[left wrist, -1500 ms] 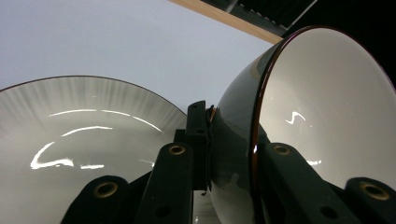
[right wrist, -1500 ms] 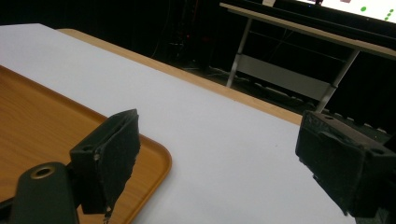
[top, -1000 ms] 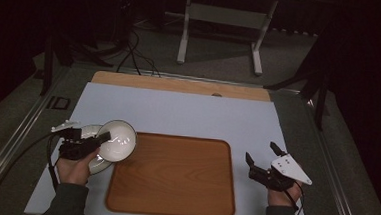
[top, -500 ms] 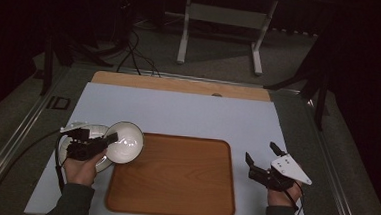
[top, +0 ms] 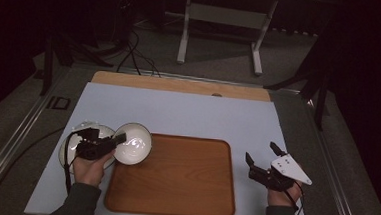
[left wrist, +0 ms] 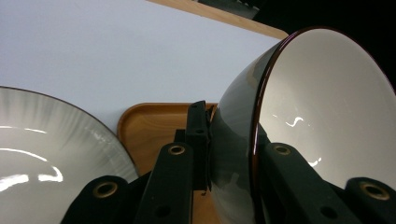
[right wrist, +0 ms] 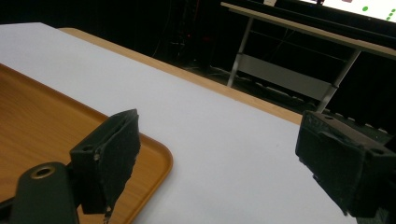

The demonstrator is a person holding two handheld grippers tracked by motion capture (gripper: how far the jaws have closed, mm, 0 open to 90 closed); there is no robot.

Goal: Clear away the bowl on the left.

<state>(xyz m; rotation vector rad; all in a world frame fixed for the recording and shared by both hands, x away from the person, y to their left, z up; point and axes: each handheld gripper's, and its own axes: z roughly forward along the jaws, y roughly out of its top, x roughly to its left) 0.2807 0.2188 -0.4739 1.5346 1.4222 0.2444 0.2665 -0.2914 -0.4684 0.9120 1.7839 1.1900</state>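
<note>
Bowl rim clamped in left tool; plate beside.

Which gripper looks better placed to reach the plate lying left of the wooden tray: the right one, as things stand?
Probably not. The right gripper hangs open beyond the wooden tray, far from the plate; the left gripper, holding the bowl, hovers over it.

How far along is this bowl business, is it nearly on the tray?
Done: the left gripper has its fingers clamped on the rim of the white bowl, lifted and tilted beside the plate. In hand: the bowl hangs over the wooden tray's left edge. Left: probably setting it down on the tray and letting go. The right gripper waits open by the tray's right side.
</note>
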